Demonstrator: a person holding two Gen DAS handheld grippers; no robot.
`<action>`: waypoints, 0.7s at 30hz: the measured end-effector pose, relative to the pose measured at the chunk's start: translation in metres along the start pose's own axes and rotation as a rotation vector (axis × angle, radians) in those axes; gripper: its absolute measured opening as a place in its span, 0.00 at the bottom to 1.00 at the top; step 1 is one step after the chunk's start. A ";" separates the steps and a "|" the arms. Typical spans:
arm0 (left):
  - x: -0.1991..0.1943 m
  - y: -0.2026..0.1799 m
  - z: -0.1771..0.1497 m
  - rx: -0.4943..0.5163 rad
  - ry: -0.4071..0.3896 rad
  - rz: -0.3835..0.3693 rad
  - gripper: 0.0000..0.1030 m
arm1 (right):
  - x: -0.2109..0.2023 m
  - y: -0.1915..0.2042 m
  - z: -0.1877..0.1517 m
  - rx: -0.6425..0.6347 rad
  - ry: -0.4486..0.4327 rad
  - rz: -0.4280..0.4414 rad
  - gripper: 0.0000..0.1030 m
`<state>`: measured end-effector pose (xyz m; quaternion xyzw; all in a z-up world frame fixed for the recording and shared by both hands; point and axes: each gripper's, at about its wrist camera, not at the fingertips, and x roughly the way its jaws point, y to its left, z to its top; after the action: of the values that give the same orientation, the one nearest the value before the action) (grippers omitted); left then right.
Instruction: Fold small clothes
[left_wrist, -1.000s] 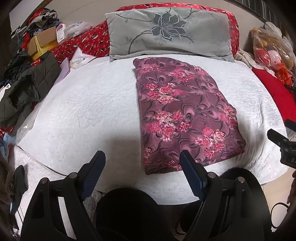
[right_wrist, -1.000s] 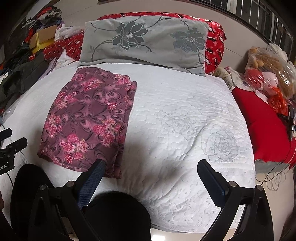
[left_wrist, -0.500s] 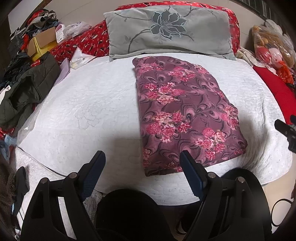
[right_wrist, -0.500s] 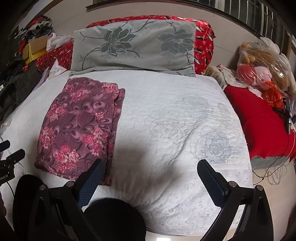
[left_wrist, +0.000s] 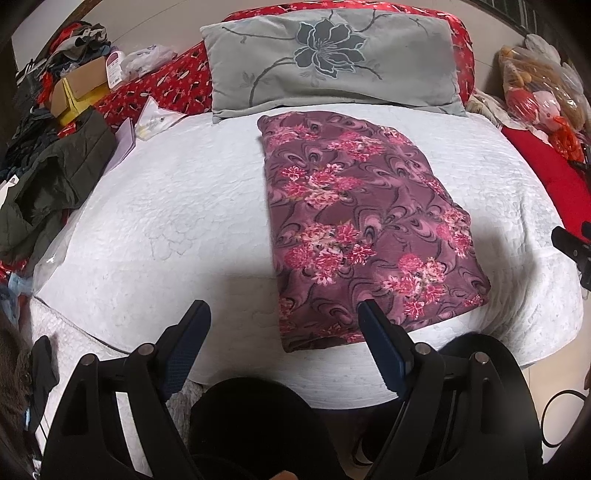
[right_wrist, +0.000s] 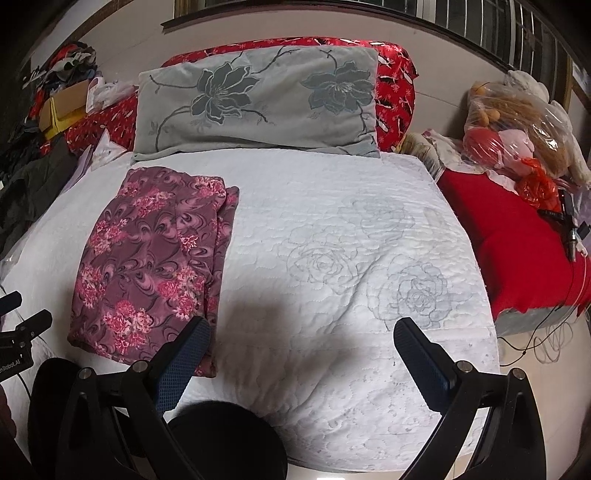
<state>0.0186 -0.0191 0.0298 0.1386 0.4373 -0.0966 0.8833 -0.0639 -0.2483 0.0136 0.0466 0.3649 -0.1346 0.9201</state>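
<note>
Floral garment (left_wrist: 362, 225) (layered edge (right_wrist: 225, 221), seemingly, rightward)

My left gripper (left_wrist: 282, 314) hangs with its jaws wide apart and nothing between them. Ahead, slightly to its right, the folded maroon floral garment (left_wrist: 364, 225) lies flat on the white quilted bedspread (left_wrist: 166, 221), its far edge just short of the grey flower-print pillow (left_wrist: 332, 62).

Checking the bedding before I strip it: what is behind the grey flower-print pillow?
Behind the grey flower-print pillow a red patterned cushion shows above and beside it; its middle is covered.
</note>
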 end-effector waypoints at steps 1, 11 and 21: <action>0.000 0.000 0.000 0.002 0.001 -0.002 0.80 | 0.000 0.000 0.000 -0.001 0.000 0.001 0.98; 0.000 -0.001 0.000 -0.010 0.013 -0.036 0.80 | -0.002 0.002 0.000 -0.008 -0.003 0.002 0.98; -0.007 -0.015 0.002 0.051 -0.026 -0.051 0.80 | -0.003 0.002 0.000 -0.012 -0.003 -0.002 0.98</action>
<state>0.0115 -0.0335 0.0345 0.1485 0.4265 -0.1318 0.8824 -0.0649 -0.2458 0.0156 0.0407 0.3642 -0.1334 0.9208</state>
